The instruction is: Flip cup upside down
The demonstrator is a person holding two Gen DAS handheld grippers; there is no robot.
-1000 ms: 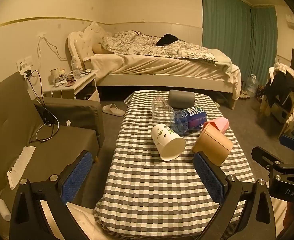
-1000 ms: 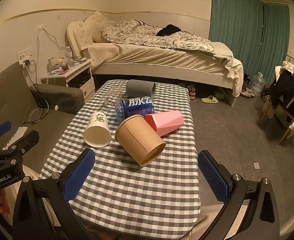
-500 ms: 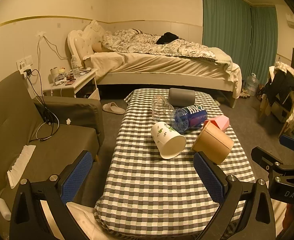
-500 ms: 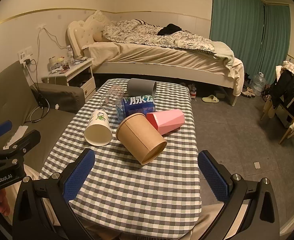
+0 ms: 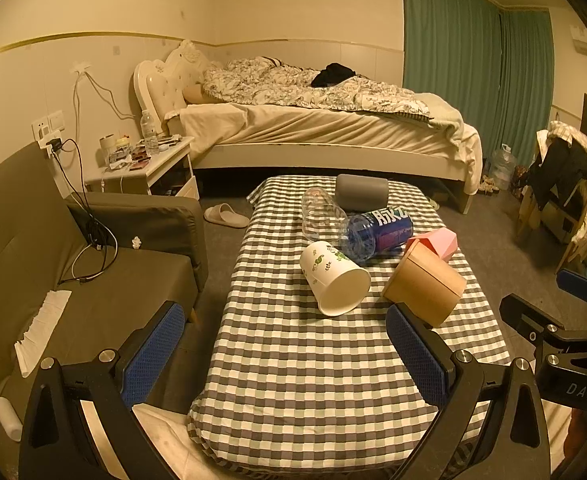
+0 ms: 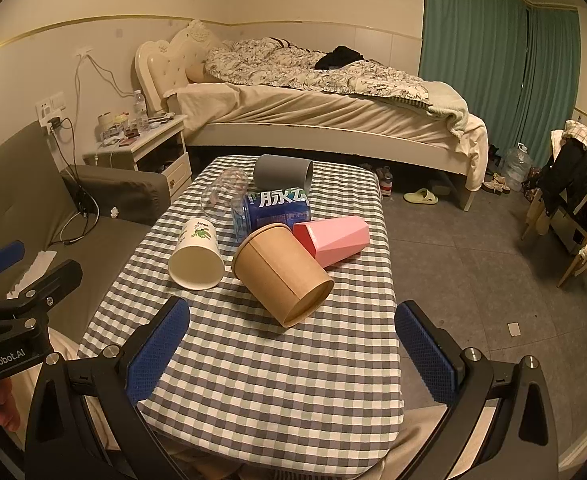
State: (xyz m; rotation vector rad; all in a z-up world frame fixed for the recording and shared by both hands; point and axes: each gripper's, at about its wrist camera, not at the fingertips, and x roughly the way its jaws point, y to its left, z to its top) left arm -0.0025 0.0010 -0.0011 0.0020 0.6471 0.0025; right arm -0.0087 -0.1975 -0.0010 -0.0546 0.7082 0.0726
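Note:
Several cups lie on their sides on a checked table. A white paper cup points its mouth toward me. Beside it lie a brown paper cup, a pink faceted cup, a blue printed cup, a clear cup and a grey cup. My left gripper and my right gripper both stand open over the near end of the table, holding nothing.
A grey sofa runs along the left of the table. Behind stand a white nightstand and a bed. A chair with clothes is at the right, and slippers lie on the floor.
Both grippers drifted slightly; the table scene sits a little higher and closer in the views. No cup has moved and both grippers stay open.

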